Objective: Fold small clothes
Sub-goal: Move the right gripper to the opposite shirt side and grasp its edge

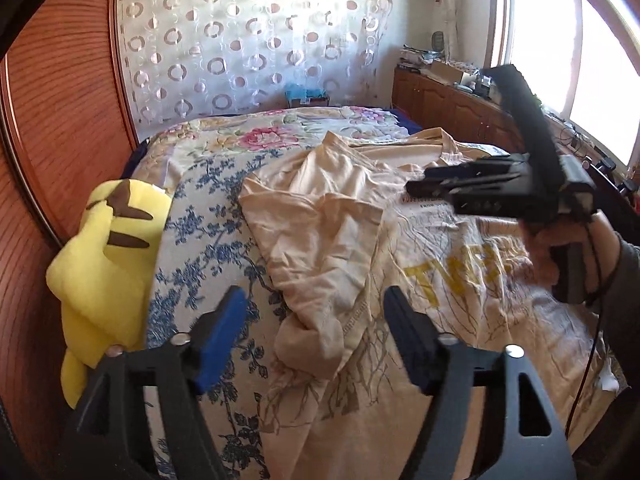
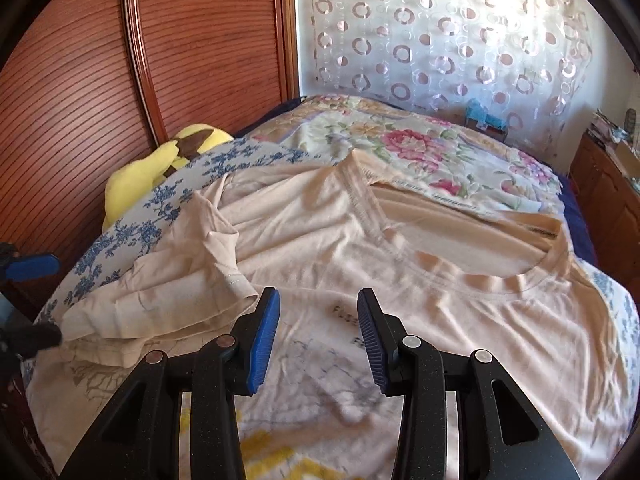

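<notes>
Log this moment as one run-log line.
stage: sleeve folded in | T-shirt: on bed | left gripper: open, empty | right gripper: open, empty | plush toy: bedside

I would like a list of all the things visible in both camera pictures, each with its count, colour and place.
T-shirt: one, cream with yellow letters, spread on the bed, one sleeve folded inward.
Bedspread: one, white with blue and pink flowers, covering the bed.
Plush toy: one, yellow with brown marks, at the bed's edge beside the wooden wall.
Wooden wall: one, reddish brown, ribbed, beside the bed.
Curtain: one, sheer white with circles, behind the bed.
Cabinet: one, brown, cluttered on top, under the window.
Left tongs: one, black with blue pads, open above the folded sleeve.
Right tongs: one, same colours, open and empty above the shirt's chest.
</notes>
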Demonstrator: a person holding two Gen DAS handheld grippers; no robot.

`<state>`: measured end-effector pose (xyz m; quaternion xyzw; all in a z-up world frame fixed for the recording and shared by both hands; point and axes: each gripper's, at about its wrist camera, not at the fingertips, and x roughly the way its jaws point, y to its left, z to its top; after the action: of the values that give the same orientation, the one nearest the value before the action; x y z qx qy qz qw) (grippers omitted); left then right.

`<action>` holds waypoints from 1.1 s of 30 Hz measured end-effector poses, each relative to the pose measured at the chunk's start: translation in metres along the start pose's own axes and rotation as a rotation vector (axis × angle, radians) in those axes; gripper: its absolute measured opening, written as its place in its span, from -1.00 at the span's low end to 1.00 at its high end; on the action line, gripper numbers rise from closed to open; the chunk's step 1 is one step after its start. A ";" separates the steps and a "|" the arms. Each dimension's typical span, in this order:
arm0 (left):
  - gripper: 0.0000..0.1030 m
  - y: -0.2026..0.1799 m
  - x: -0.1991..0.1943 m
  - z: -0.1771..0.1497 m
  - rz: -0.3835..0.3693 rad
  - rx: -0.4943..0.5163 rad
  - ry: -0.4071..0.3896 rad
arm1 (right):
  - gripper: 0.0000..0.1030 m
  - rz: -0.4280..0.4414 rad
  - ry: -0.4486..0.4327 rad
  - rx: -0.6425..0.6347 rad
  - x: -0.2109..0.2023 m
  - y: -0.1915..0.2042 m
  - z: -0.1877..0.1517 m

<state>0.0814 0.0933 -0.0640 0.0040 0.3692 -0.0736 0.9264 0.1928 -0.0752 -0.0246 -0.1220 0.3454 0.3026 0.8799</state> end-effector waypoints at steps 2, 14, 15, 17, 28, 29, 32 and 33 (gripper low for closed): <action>0.50 -0.005 0.004 -0.003 -0.017 -0.009 0.009 | -0.19 0.001 -0.025 0.006 -0.019 -0.008 -0.006; 0.52 -0.052 0.026 0.008 -0.045 0.017 0.013 | 0.17 -0.090 -0.066 0.110 -0.124 -0.082 -0.084; 0.52 -0.057 0.030 0.009 -0.048 0.021 0.016 | 0.17 -0.102 -0.066 0.123 -0.131 -0.089 -0.091; 0.52 -0.064 0.036 0.012 -0.052 0.027 0.024 | 0.17 -0.121 -0.068 0.151 -0.145 -0.101 -0.104; 0.52 -0.100 0.067 0.022 -0.062 0.079 0.079 | 0.35 -0.225 -0.056 0.294 -0.198 -0.171 -0.158; 0.52 -0.102 0.069 0.023 -0.062 0.084 0.084 | 0.35 -0.236 -0.052 0.300 -0.203 -0.174 -0.160; 0.52 -0.105 0.077 0.023 -0.055 0.095 0.101 | 0.35 -0.256 -0.040 0.321 -0.211 -0.183 -0.171; 0.52 -0.105 0.079 0.024 -0.053 0.095 0.107 | 0.34 -0.258 -0.035 0.331 -0.212 -0.186 -0.174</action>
<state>0.1400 -0.0229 -0.0962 0.0419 0.4143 -0.1151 0.9019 0.0923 -0.3904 -0.0065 -0.0140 0.3567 0.1286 0.9252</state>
